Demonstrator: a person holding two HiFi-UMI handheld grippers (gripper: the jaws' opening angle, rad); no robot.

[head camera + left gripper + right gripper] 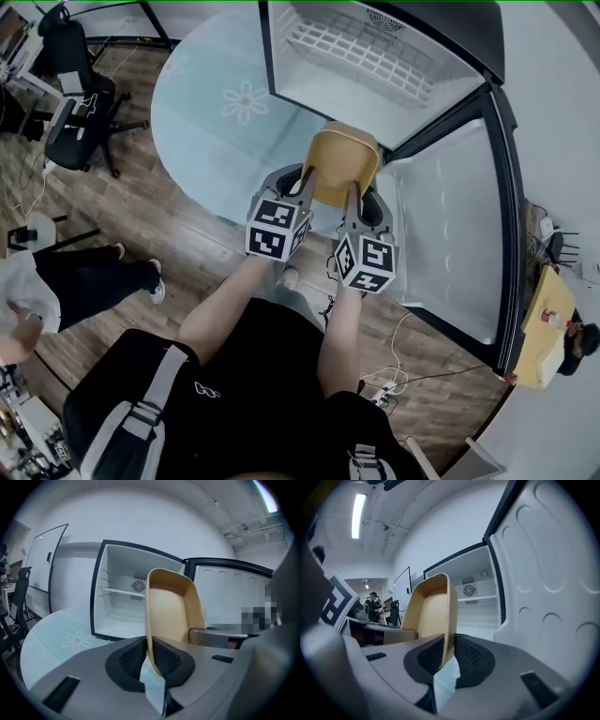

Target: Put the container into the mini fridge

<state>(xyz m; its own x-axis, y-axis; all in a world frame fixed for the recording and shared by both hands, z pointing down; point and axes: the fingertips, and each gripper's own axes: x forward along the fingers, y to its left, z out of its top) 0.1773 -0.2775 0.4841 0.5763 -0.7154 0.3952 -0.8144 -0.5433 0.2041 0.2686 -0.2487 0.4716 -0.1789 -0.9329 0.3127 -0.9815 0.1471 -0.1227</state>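
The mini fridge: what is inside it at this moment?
Inside the mini fridge I see a white wire shelf and a round fan grille on the back wall. The container hides the interior's right part in the left gripper view.

The open white mini fridge (375, 66) is cut off by the head view's top edge. The yellow plastic container's (343, 161) walls are hidden where clamped inside the left claw (151, 643) and the right claw (450, 642). On a yellow board (538, 349) at the right edge, the small items (555, 319) cannot be told.
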